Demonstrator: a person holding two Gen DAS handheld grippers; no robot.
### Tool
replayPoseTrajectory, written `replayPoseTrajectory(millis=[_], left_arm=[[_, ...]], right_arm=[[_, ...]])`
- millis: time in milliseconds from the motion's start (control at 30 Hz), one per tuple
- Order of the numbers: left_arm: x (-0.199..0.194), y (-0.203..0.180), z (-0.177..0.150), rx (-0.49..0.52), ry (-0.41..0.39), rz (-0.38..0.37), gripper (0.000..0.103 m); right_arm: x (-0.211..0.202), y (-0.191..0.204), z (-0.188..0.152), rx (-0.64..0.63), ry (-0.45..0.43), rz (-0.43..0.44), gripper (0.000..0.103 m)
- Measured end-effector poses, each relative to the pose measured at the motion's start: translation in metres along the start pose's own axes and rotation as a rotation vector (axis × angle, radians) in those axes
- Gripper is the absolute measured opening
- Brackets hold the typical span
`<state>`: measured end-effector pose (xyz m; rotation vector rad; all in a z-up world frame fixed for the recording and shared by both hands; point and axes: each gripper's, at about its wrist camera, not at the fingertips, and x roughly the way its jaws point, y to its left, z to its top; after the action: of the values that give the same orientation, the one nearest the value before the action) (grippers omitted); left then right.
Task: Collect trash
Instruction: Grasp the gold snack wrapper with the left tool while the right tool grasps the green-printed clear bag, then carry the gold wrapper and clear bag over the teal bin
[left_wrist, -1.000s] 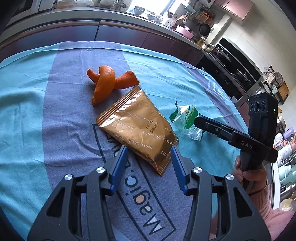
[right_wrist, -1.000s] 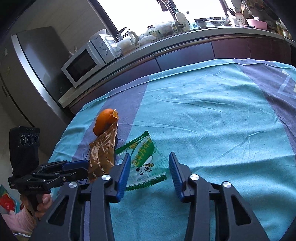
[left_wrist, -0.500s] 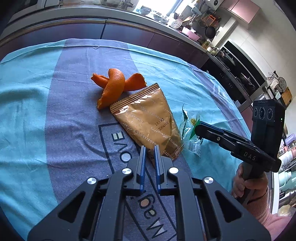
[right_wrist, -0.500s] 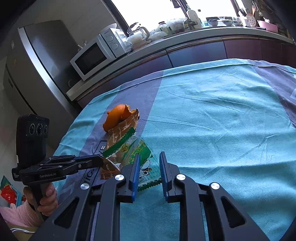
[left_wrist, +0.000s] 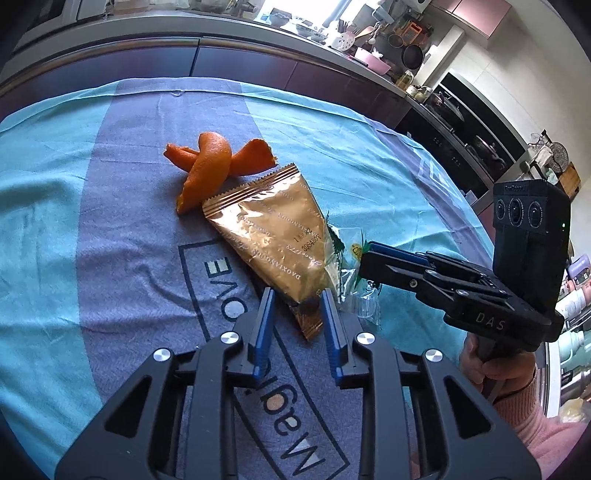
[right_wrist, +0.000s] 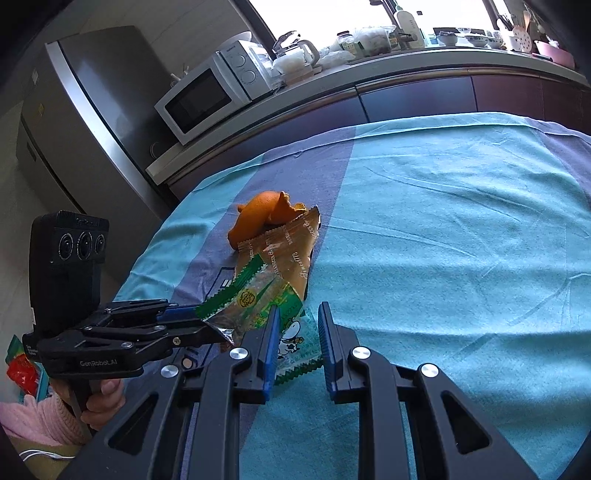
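Gold wrapper (left_wrist: 275, 236): long axis upper left to lower centre, narrow end between parted left gripper (left_wrist: 297, 301) fingers. Green wrapper (right_wrist: 258, 306): beside parted right gripper (right_wrist: 298, 317) fingers, lower centre.

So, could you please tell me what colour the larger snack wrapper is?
Shiny gold wrapper, with brown print; clearest in the left wrist view.

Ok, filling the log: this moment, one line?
left tongs open, gold wrapper between | right tongs open at green wrapper | orange peel untouched

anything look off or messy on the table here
Litter on the teal-and-purple tablecloth: curled orange peel, a crinkled gold foil wrapper lifted at one end, and a crumpled green-and-clear plastic wrapper bunched against it. Nothing looks spilled or broken.
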<state>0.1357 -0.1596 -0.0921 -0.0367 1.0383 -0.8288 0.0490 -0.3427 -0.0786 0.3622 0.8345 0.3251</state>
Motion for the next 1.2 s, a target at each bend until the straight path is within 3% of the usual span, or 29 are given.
replayPoseTrajectory(millis=[33, 233, 700, 933, 1033, 1200], left_arm=[[0.001, 0.0, 0.0, 0.001, 0.001, 0.01, 0.014], [-0.003, 0.003, -0.001, -0.008, -0.021, 0.022, 0.009], [-0.064, 0.027, -0.023, -0.005, -0.13, 0.03, 0.009], [-0.101, 0.048, -0.04, -0.049, -0.188, 0.046, 0.009], [-0.116, 0.06, -0.049, -0.072, -0.207, 0.054, 0.009], [-0.135, 0.077, -0.062, -0.107, -0.228, 0.071, 0.009]], right_arm=[[-0.001, -0.001, 0.0, 0.001, -0.001, 0.0, 0.02], [-0.009, -0.005, -0.001, 0.022, -0.036, 0.004, 0.018], [-0.021, 0.0, 0.005, 0.063, -0.113, 0.07, 0.013], [-0.012, 0.02, 0.009, 0.045, -0.108, 0.106, 0.012], [-0.005, 0.029, 0.011, 0.037, -0.098, 0.125, 0.005], [0.007, 0.043, 0.011, 0.012, -0.079, 0.102, 0.005]])
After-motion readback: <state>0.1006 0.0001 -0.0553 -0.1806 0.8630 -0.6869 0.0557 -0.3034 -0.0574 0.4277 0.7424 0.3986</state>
